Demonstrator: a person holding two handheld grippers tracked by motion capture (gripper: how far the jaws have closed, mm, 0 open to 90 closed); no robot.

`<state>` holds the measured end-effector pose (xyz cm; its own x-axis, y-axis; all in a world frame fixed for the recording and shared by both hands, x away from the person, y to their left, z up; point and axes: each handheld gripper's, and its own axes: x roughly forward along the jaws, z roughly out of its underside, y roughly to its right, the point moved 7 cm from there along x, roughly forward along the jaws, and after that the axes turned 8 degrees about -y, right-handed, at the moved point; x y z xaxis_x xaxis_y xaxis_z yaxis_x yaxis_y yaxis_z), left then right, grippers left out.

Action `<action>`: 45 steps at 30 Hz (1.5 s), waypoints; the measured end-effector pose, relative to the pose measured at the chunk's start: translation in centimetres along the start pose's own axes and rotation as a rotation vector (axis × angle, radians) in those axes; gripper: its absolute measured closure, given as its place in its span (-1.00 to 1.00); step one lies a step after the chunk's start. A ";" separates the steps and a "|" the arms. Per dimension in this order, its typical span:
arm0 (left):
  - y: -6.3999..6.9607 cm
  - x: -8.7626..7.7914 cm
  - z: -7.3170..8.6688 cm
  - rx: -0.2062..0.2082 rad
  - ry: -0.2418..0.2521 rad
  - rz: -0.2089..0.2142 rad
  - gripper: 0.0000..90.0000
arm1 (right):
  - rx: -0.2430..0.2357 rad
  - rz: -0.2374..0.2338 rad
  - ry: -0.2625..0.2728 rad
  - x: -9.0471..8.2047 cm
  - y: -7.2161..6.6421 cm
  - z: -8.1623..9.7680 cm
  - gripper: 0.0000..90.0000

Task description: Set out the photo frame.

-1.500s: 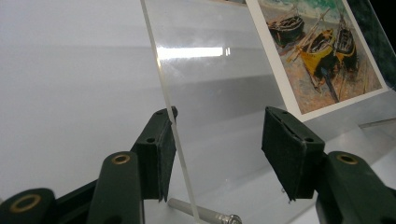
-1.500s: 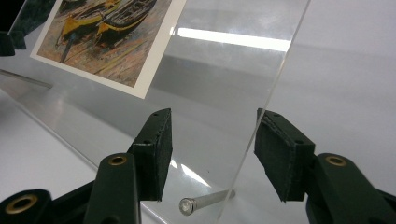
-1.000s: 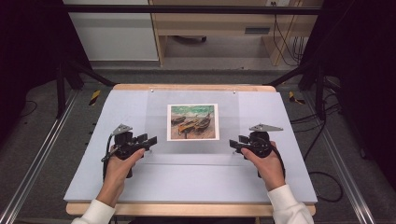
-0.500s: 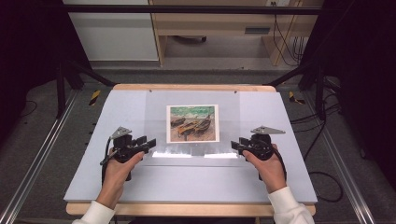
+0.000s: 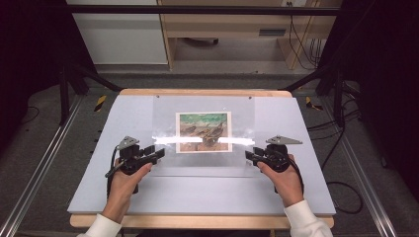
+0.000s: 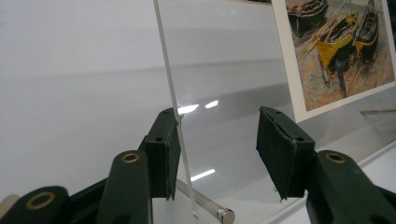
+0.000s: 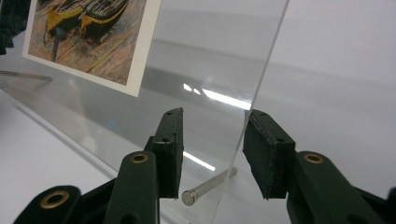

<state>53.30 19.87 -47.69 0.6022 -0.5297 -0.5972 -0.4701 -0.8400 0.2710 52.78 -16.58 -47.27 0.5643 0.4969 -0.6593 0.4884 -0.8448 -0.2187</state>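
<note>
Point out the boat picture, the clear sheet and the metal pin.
boat picture (image 5: 203,131), high view, its painted middle
clear sheet (image 7: 219,70), right gripper view, bare pane
metal pin (image 7: 205,188), right gripper view, its shaft

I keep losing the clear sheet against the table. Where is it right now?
In the high view the clear sheet lies mid-table over the boat picture, between the left gripper and right gripper, whose open jaws straddle its side edges.

Left gripper (image 6: 217,154) jaws apart; clear sheet (image 6: 224,70) edge against one jaw; boat print (image 6: 336,51) beyond; metal pin (image 6: 205,205) below.
</note>
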 end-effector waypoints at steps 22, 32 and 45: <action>0.4 -0.6 0.7 0.023 0.001 -0.024 0.16 | -0.017 0.005 0.002 -0.5 -0.3 0.9 0.41; 0.6 -0.8 1.1 0.032 0.001 -0.032 0.19 | -0.024 0.007 -0.001 -0.8 -0.4 1.3 0.47; 0.8 -1.2 1.6 0.028 0.002 -0.035 0.25 | -0.036 0.014 -0.001 -1.1 -0.6 1.9 0.55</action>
<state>51.19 20.02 -48.00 0.6199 -0.5006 -0.6043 -0.4665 -0.8543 0.2292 50.62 -17.00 -47.79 0.5704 0.4845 -0.6632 0.5040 -0.8441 -0.1832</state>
